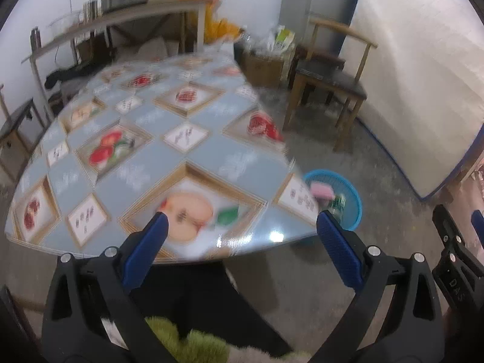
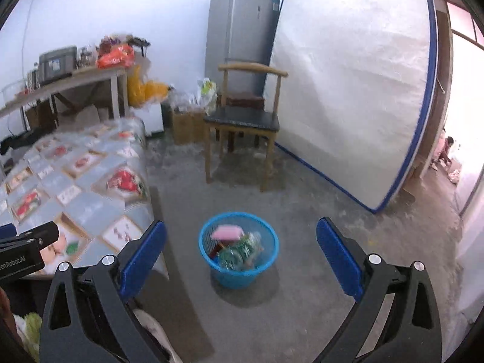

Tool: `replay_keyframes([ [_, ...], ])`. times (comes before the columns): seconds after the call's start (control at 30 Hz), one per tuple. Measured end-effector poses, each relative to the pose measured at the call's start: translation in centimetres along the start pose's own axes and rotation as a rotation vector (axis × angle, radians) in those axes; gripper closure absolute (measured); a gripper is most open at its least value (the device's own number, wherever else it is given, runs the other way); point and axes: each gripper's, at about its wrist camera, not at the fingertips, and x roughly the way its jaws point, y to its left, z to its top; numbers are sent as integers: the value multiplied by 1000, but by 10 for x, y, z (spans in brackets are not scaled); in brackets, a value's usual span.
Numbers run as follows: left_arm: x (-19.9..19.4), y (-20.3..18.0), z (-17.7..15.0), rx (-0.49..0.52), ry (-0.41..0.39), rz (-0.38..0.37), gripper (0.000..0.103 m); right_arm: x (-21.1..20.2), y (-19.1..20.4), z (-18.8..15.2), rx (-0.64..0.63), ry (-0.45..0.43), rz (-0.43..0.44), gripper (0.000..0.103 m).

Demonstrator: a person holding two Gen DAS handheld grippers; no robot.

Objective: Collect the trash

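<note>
A blue mesh basket [image 2: 239,254] stands on the concrete floor beside the table. It holds a pink sponge-like item [image 2: 227,232], a crushed green-labelled plastic bottle [image 2: 242,251] and other trash. The basket also shows in the left wrist view [image 1: 348,199], partly hidden by the table edge. My right gripper [image 2: 241,242] is open and empty, above and short of the basket. My left gripper [image 1: 242,227] is open and empty over the near edge of the table [image 1: 145,139], which has a fruit-patterned cloth. The right gripper's side shows in the left wrist view [image 1: 453,242].
A wooden chair [image 2: 245,121] stands behind the basket. A mattress [image 2: 351,84] leans on the wall at right, a grey fridge [image 2: 239,36] beside it. A cluttered side table [image 2: 69,81] and cardboard boxes [image 2: 184,124] stand at the back. A doorway [image 2: 462,139] opens at far right.
</note>
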Motion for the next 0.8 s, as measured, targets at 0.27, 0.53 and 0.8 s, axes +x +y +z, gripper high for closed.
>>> replay_keyframes([
  [0.27, -6, 7, -10, 9, 1, 74, 8, 7, 3, -28, -53, 118, 10, 6],
  [0.53, -5, 11, -7, 19, 10, 107, 8, 10, 10, -23, -87, 116, 37, 6],
  [0.8, 0, 17, -7, 7, 39, 134, 8, 11, 11, -20, -96, 118, 29, 6],
])
